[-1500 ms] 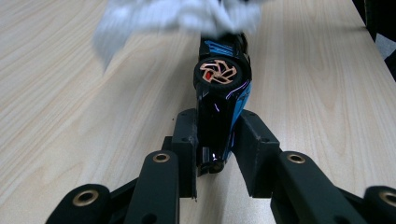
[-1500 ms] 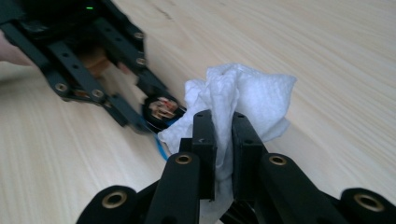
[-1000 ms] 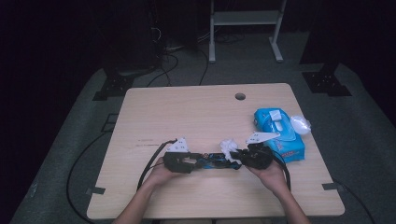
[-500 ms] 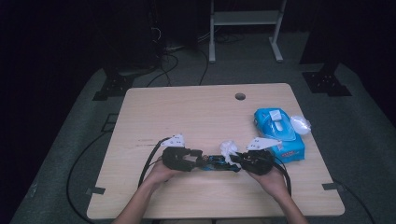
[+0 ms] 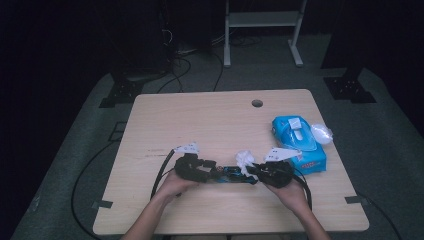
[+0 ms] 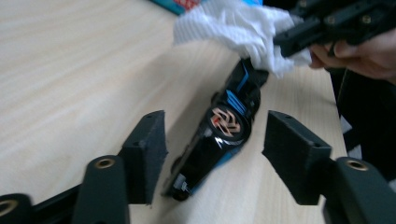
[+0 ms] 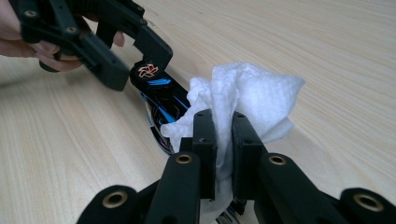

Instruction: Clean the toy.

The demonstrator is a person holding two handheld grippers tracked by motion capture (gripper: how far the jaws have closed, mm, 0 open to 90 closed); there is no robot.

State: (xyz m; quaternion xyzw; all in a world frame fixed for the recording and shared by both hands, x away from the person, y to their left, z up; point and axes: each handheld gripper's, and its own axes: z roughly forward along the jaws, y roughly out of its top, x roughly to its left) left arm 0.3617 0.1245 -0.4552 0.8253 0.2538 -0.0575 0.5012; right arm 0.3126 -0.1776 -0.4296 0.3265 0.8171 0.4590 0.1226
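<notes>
Wiping black-and-blue toy car (image 6: 219, 135) on wooden table (image 5: 210, 120): right gripper (image 7: 223, 135) clamped crumpled white tissue (image 7: 247, 98) at car's far end; left gripper (image 6: 212, 149), jaws just widening, straddled near end untouched, car's length running between grippers.

- Left claw (image 6: 212, 158) jaws, just opening, straddle a black-and-blue toy car (image 6: 219, 135) on the wooden surface (image 6: 70, 70), pads clear.
- Right claw (image 6: 299, 39) presses a white tissue (image 6: 233, 28) on the car's far end.

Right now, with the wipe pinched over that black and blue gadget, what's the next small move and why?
Probably rub the wipe along the gadget. The right gripper is clamped on the wipe at the gadget's end, and the left gripper's jaws have just been opening, astride it without pressing.
</notes>
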